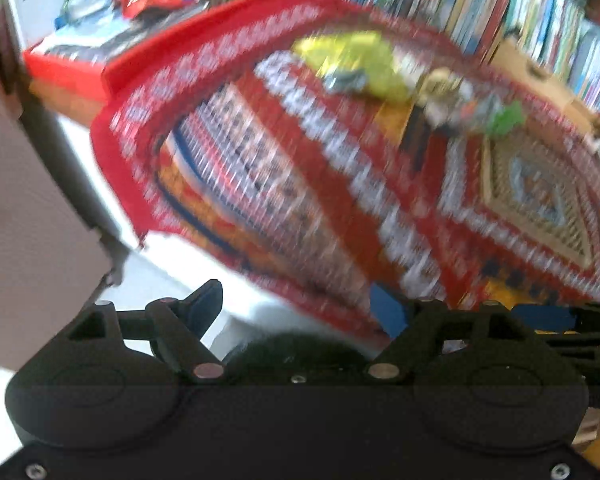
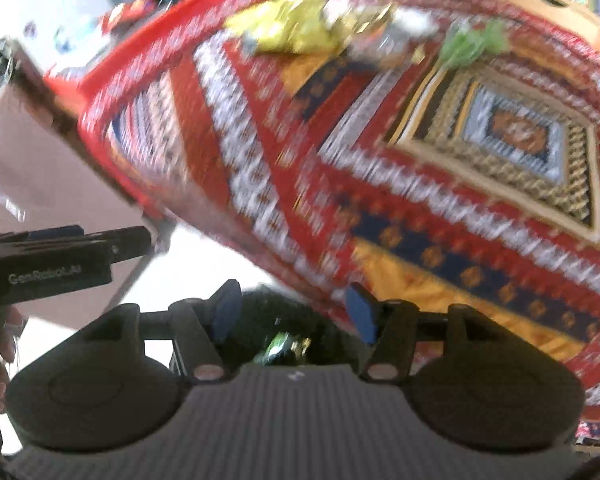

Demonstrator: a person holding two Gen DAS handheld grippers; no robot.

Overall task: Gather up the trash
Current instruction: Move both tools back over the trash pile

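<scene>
**Both grippers empty over the bin, trash pile untouched**

Rug [image 2: 440, 200] carries the remaining trash at its far edge: yellow wrapper [image 2: 288, 28], green scrap [image 2: 472, 44], well apart from both tools. Dark bin [image 2: 284, 320] sits directly below, likely the drop point. Right gripper [image 2: 292, 312]: jaws wide apart, nothing between. Left gripper [image 1: 304, 304]: same, spread and empty.

Yellow crumpled wrapper [image 2: 288, 26] lying on the red patterned rug [image 2: 380, 184], at its far end. Just beside it, a blurred heap of pale and gold scraps [image 2: 374, 20]. Green crumpled piece [image 2: 474, 44] near the heap, nearer the rug's central diamond. All motion-blurred.
</scene>
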